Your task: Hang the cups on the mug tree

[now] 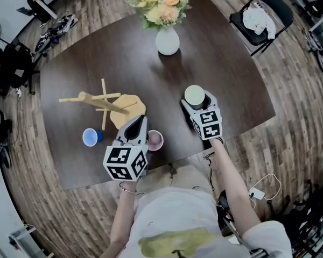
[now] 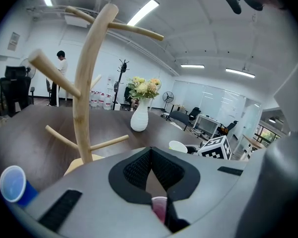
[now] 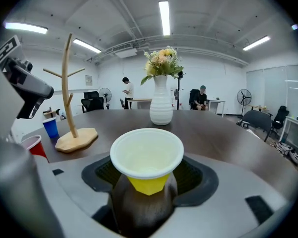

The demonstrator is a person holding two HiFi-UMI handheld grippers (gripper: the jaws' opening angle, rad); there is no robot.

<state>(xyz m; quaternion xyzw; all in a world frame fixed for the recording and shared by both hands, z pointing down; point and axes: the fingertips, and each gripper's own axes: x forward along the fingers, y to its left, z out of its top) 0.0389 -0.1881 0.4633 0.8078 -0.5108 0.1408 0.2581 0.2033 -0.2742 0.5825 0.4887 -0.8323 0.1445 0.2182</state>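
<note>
The wooden mug tree (image 1: 104, 102) stands on its pale base at the table's left, with nothing on its pegs. A blue cup (image 1: 90, 137) stands in front of it. A pink cup (image 1: 155, 140) stands by the near edge. My left gripper (image 1: 138, 122) hovers just left of and above the pink cup, its jaws together and nothing between them. In the left gripper view the pink cup (image 2: 159, 206) shows low through the slit. A yellow cup (image 3: 147, 160) with a white inside stands between the jaws of my right gripper (image 1: 196, 102), which is open; the pads stay off the cup.
A white vase (image 1: 167, 40) of flowers stands at the table's far side. A black chair (image 1: 261, 19) with white cloth on it is beyond the far right corner. The near table edge (image 1: 167, 163) runs just behind both grippers. People stand far off in the room.
</note>
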